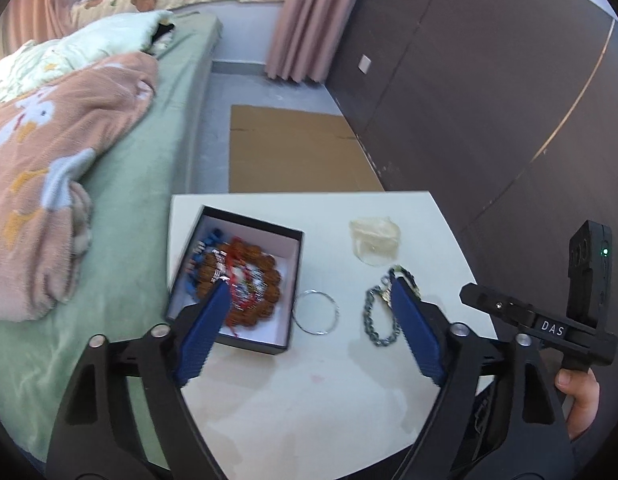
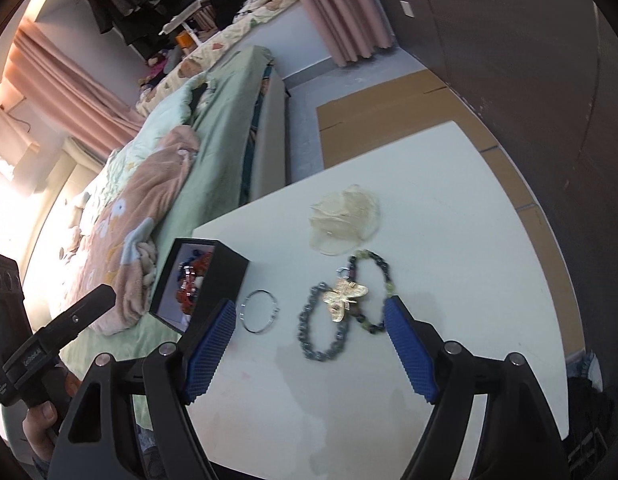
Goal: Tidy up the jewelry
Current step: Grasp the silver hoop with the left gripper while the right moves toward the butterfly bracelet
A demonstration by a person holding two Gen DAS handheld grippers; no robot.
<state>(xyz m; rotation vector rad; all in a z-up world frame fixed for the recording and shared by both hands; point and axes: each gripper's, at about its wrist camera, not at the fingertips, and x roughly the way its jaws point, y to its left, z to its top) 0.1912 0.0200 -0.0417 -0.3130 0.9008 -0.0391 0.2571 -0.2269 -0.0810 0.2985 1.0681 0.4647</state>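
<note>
Right wrist | ribbed blue tongs [image 2: 309, 312] spread | beaded chain [image 2: 321, 336] | thin wire bangle [image 2: 260, 312]

- "DAS" in pale letters on a small black tag [image 1: 552, 327], fixed to the black frame of the right claw's handle, seen from the left wrist view.
- Small pale lettering on a black tag [image 2: 34, 356] on the left claw's handle, seen from the right wrist view; too blurred and tilted to read.
- More faint pale print lower on the same handle [image 2: 1, 388]; unreadable.
- No legible print on the box [image 1: 245, 220], on the jewelry or on the counter [image 1: 309, 400].
</note>
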